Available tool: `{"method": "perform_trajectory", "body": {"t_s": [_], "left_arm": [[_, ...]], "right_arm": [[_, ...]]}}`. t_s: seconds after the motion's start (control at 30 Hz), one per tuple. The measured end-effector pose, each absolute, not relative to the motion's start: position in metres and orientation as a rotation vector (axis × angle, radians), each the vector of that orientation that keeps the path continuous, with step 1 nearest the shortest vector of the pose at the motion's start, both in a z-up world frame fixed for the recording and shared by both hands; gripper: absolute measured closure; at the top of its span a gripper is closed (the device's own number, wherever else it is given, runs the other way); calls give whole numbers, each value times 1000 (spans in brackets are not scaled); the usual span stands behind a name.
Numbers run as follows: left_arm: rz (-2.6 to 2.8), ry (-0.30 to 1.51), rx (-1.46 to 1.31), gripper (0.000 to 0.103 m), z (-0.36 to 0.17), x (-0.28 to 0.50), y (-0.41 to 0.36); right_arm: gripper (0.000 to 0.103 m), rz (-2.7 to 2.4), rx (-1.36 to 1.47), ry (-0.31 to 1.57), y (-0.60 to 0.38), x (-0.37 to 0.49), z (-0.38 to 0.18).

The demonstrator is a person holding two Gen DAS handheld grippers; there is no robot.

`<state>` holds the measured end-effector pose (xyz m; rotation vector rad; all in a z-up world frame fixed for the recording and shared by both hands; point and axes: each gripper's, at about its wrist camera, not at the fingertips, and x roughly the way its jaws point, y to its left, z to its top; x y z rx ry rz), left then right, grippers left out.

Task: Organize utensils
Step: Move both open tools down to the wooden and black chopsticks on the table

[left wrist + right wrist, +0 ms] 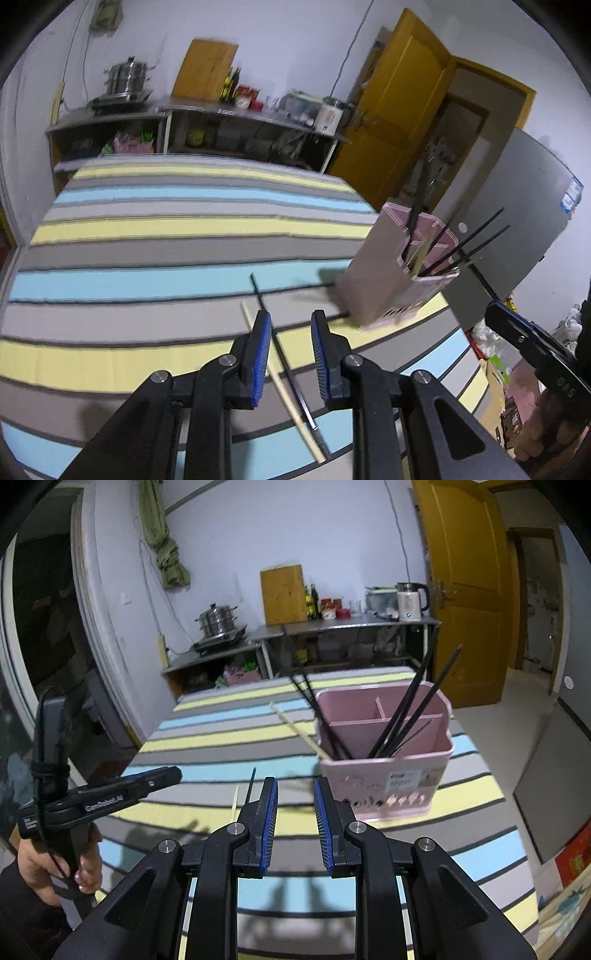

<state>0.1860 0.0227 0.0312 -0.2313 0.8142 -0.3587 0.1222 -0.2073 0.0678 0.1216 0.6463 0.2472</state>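
My left tool (pixel 289 334) hangs over the striped tabletop (pixel 147 236) with its blue pads parted. Two loose chopsticks lie on the cloth beneath that gap, crossing each other: a pale wooden chopstick (pixel 286 397) and a black chopstick (pixel 258 291). As far as I can see, neither pad touches them, so the left tool has hold of nothing. From my right camera the same tool shows side-on at the left, gripped by a hand (pixel 64 864), and the tips of the pale and black sticks poke out just beyond it near the middle of the cloth.

My right tool (pixel 294 805) is also partly open, with only bare cloth showing between its pads; it carries nothing.

The pink utensil holder (pixel 388 775) stands upright toward the right edge of the tabletop, just ahead and to the right of the right tool. It is divided into compartments. Several black chopsticks (pixel 410 705) lean out of it at angles, some to the left and some to the right, and one more pale chopstick (pixel 295 727) leans out of its left side. In the left view the holder (pixel 384 273) sits at the right edge of the cloth, near the loose pair but apart from it.
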Motion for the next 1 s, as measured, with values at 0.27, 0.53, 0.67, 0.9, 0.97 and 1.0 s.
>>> {"method": "perform_trajectory", "body": {"t_s": [0.27, 0.53, 0.67, 0.9, 0.97, 1.0], "left_arm": [[-324, 903, -242, 81, -10, 198, 19], [-291, 967, -239, 81, -41, 220, 5], [-272, 985, -228, 81, -53, 229, -2], [-228, 973, -115, 87, -62, 234, -21], [-207, 968, -55, 94, -62, 234, -24], [-214, 969, -51, 94, -62, 234, -23]], "right_arm": [[82, 282, 95, 701, -188, 126, 45], [82, 297, 103, 739, -186, 134, 29], [82, 301, 114, 753, -188, 139, 22], [82, 307, 132, 780, -193, 148, 12], [82, 307, 134, 786, -193, 150, 10], [82, 308, 134, 788, -193, 151, 10]]}}
